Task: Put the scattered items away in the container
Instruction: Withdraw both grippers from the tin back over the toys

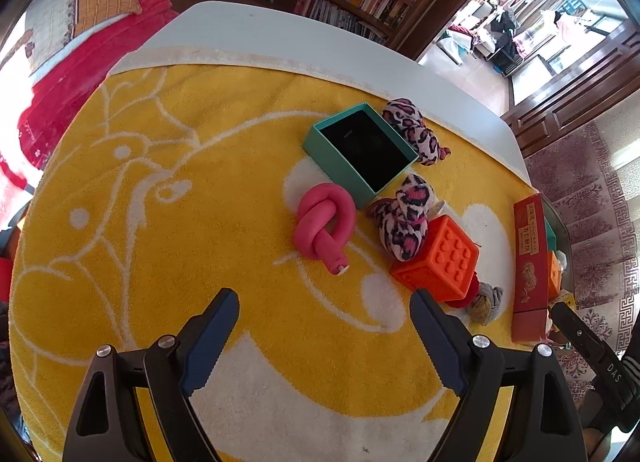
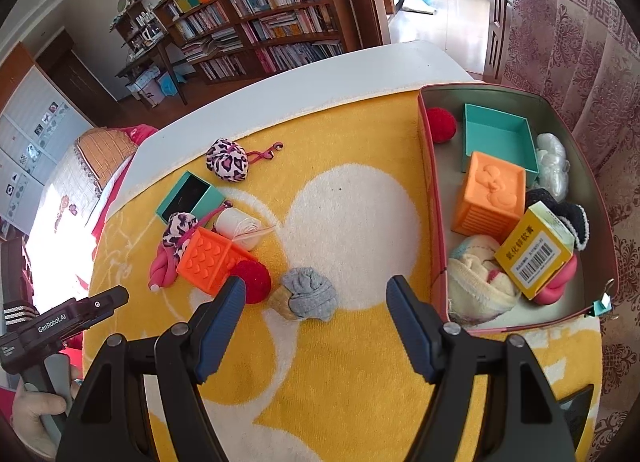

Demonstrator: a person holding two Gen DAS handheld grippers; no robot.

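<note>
Left tool (image 1: 324, 326) spread empty, right tool (image 2: 312, 312) spread empty above grey sock (image 2: 310, 298), red container (image 2: 432, 198) half full

Cube (image 2: 210, 260) lies left of sock (image 2: 308, 294); container (image 2: 430, 182) right.

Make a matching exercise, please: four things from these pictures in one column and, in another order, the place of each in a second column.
Things:
1. yellow carton
2. grey sock ball
3. pink knotted rope
4. leopard pouch

Places:
A. on the towel, just ahead of the right gripper
B. inside the red container
C. near the far edge of the towel, beyond the teal box
D. ahead of the left gripper, against the teal box

Pairs: 1-B, 2-A, 3-D, 4-C
</note>
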